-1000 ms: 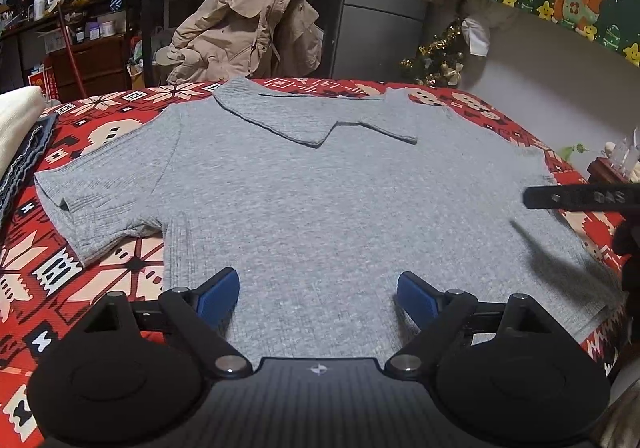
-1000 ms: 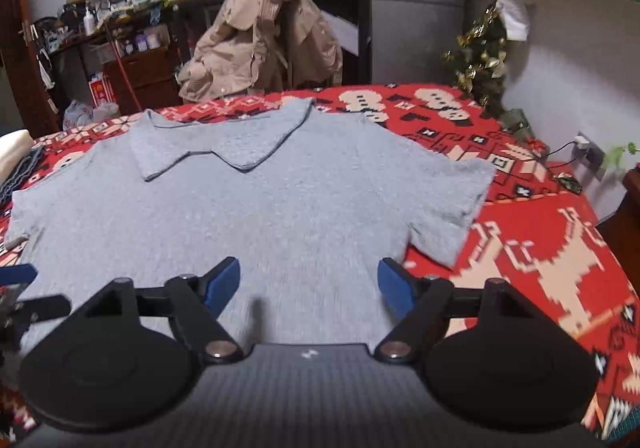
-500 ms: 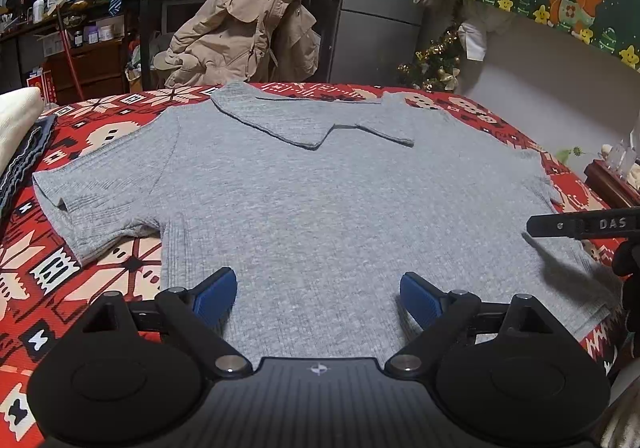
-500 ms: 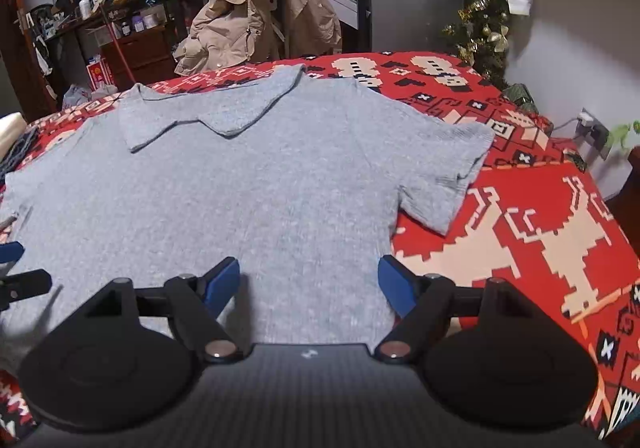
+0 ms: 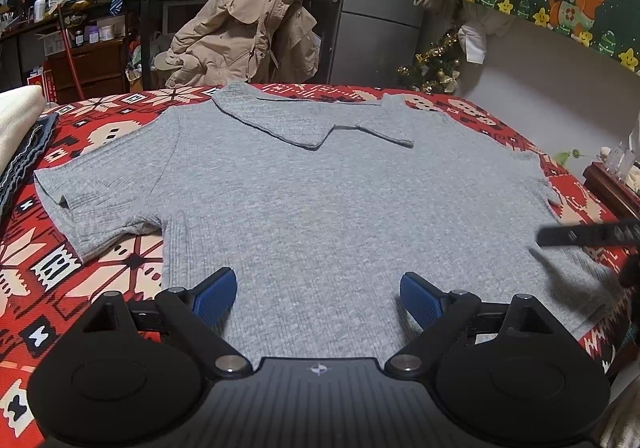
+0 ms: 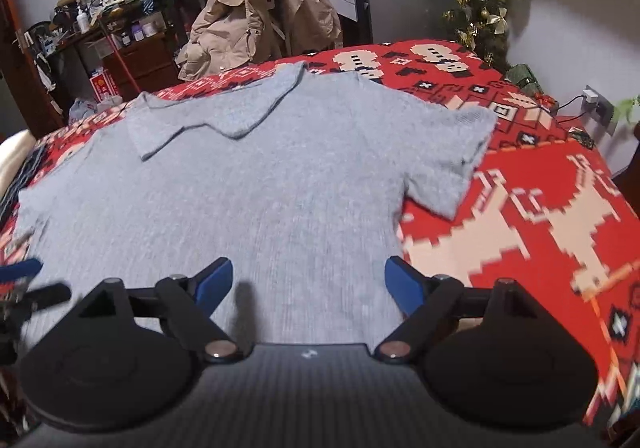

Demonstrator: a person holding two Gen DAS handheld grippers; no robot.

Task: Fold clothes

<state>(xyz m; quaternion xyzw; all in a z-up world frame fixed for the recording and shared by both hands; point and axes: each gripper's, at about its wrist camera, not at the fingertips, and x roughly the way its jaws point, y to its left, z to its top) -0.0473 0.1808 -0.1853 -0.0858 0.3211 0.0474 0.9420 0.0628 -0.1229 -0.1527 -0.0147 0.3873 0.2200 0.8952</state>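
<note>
I have the grey polo shirt [image 5: 320,207] spread flat and face up on the desk, over the red patterned cloth [image 6: 520,215], collar [image 5: 312,123] at the far edge and hem nearest me, which is how I want it: both short sleeves lie out to the sides, so a fold can start from the bottom corners or the side seams. No fold is made yet, as far as I can judge. My left gripper [image 5: 318,298] hangs low over the hem, tilted down toward the fabric, its blue fingers [image 5: 214,298] spread wide with only flat shirt between them and nothing pinched. My right gripper [image 6: 308,284] sits over the hem on the other side, close to the shirt's right edge where the red cloth begins; its fingers [image 6: 402,284] are opening wider at this moment, cloth lying under the gap but not caught by the pads. It too is angled downward. In the left view one black finger of the right tool [image 5: 588,236] shows at the far right above the shirt's lower corner. I reckon the two are placed side by side along the hem so that each can take one corner and lift together. A tan jacket [image 5: 244,27] hangs behind the desk, well clear.
</note>
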